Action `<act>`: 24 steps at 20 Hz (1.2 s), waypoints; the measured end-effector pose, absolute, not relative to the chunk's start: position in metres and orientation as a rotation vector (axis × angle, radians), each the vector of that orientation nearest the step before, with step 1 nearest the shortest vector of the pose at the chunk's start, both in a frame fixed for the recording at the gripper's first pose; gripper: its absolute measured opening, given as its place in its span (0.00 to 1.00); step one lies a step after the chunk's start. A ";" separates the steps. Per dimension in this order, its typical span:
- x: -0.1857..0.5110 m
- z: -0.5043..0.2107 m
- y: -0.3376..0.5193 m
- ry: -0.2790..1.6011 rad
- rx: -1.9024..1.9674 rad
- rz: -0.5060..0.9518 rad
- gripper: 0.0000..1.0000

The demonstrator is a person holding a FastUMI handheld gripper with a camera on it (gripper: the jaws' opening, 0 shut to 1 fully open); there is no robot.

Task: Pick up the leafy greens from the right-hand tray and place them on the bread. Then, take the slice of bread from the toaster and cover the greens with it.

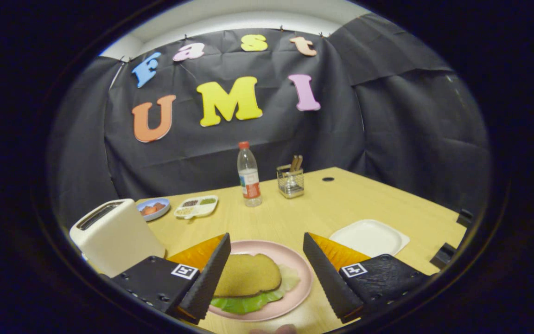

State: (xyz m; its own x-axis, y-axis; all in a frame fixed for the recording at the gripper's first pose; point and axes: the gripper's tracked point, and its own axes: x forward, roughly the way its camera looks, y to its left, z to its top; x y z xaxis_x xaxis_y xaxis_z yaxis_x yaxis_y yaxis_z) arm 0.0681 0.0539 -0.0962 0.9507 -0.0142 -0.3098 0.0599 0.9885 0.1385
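A pink plate (295, 266) lies on the wooden table between my fingers. On it a brown slice of bread (247, 274) lies on top of leafy greens (248, 304), whose green edge sticks out under the bread's near and right sides. My gripper (264, 271) hovers above the plate, open, its fingers apart on either side of the bread and touching nothing. A cream toaster (114, 234) stands left of the plate; I cannot see bread in its slots. A white square tray (370, 237) to the right of the plate holds nothing.
A water bottle (249, 175) and a clear holder with utensils (290, 180) stand at the back of the table. A small blue dish (154, 208) and a white divided dish (196, 206) sit behind the toaster. Dark clamps (450, 253) grip the table's right edge.
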 end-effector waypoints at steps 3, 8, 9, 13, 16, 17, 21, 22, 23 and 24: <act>0.052 -0.037 0.064 0.110 0.055 -0.010 0.96; 0.013 0.004 0.085 -0.021 0.053 0.048 0.95; 0.007 0.005 0.086 -0.014 0.058 0.053 0.95; -0.016 0.011 0.091 -0.006 0.064 0.056 0.95; -0.024 0.013 0.096 -0.007 0.039 0.064 0.96; -0.025 0.013 0.098 -0.002 0.034 0.068 0.96; -0.028 0.012 0.099 0.000 0.033 0.068 0.96; -0.029 0.013 0.099 -0.002 0.033 0.069 0.96; -0.030 0.013 0.099 -0.005 0.032 0.069 0.96; -0.031 0.014 0.099 -0.007 0.033 0.069 0.96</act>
